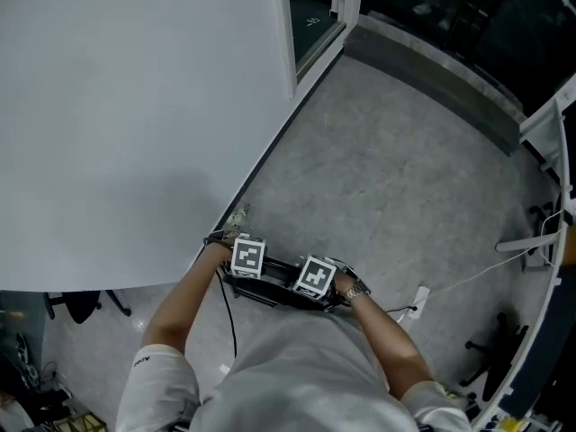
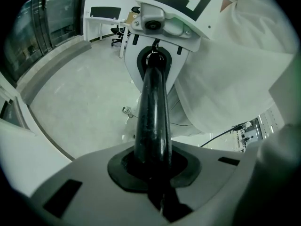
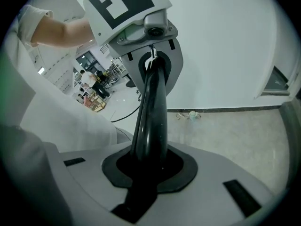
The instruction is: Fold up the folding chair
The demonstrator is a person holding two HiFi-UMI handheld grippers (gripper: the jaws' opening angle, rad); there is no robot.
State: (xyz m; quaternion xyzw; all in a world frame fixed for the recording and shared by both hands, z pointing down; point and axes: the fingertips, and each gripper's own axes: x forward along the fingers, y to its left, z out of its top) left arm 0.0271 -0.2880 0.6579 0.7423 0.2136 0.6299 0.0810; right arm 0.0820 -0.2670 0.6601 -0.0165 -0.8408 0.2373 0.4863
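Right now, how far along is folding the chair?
Done, apparently: the chair shows only as a flat black frame held against the person, no open seat visible. In hand: the left hand-held gripper and right hand-held gripper both clamp its black tube. Left: probably just setting it down; its legs are out of sight.

Office or laboratory workroom. A speckled grey floor point(image 1: 387, 151), plain white wall point(image 1: 117, 106) and dark glazing point(image 1: 468, 16) enclose an open space. A white desk point(image 2: 101, 19) with a wheeled chair point(image 2: 115, 30), a trailing cable point(image 1: 459, 282) and cluttered shelving point(image 3: 96, 91) mark a workplace.
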